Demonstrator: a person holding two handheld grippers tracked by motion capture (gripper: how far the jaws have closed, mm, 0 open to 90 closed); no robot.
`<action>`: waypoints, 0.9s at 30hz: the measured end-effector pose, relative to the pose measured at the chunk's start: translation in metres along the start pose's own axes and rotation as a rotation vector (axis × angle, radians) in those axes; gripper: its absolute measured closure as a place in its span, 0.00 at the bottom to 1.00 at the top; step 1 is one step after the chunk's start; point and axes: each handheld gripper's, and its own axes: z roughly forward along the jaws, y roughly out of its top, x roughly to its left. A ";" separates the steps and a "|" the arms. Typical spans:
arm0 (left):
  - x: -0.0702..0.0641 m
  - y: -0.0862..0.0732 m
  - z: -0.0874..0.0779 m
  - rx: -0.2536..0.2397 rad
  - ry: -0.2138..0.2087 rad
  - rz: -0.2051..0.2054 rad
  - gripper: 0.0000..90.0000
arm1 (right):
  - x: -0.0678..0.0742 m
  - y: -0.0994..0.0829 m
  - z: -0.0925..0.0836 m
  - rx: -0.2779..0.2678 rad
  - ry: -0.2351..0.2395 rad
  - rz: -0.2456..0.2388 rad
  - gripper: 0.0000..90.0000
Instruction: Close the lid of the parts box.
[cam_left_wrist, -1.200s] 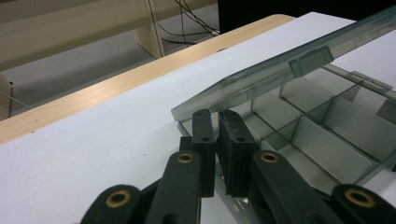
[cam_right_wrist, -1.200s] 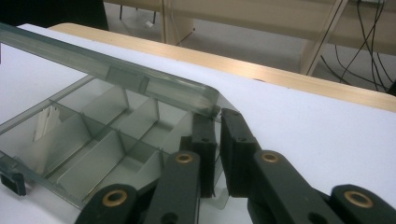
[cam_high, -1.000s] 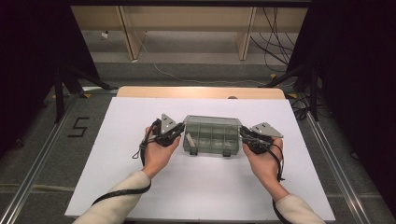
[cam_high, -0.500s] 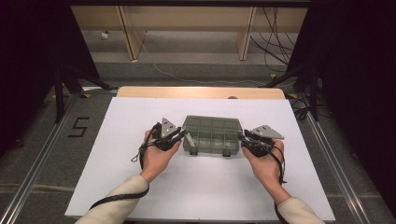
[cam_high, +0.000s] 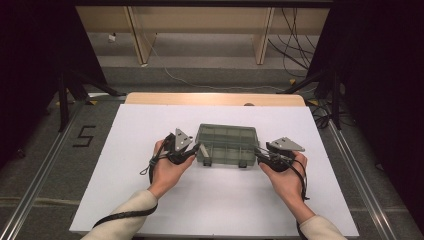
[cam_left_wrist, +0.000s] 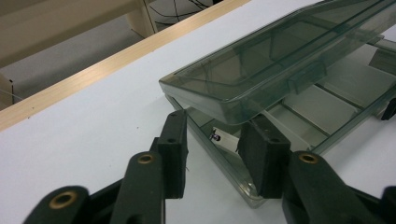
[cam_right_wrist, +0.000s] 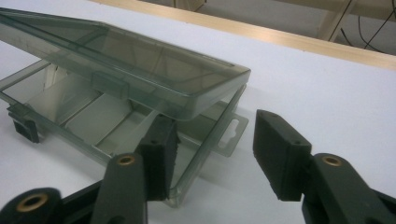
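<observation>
From the high view, a clear grey-green plastic box sat near the middle of the white worktop, its compartments bare as far as could be seen. The left claw was at its left end and the right claw at its right end.

In the left gripper view, the box had its lid propped ajar above the tray. The left claw had just been opening; its jaws stood apart astride the tray's corner wall, one inside under the lid.

In the right gripper view, the box showed divided, bare compartments. The right claw had just been opening, one jaw inside the tray's corner, the other outside, clear of it.
</observation>
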 end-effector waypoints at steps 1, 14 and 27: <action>0.000 0.000 0.000 0.001 -0.001 -0.003 0.65 | 0.000 -0.001 0.000 0.002 -0.001 -0.008 0.53; 0.003 -0.004 -0.001 0.061 0.000 0.012 0.43 | 0.001 -0.005 -0.001 0.041 0.004 -0.021 0.41; 0.000 -0.006 -0.006 0.094 -0.027 0.029 0.36 | 0.001 -0.010 -0.007 0.081 0.028 -0.032 0.34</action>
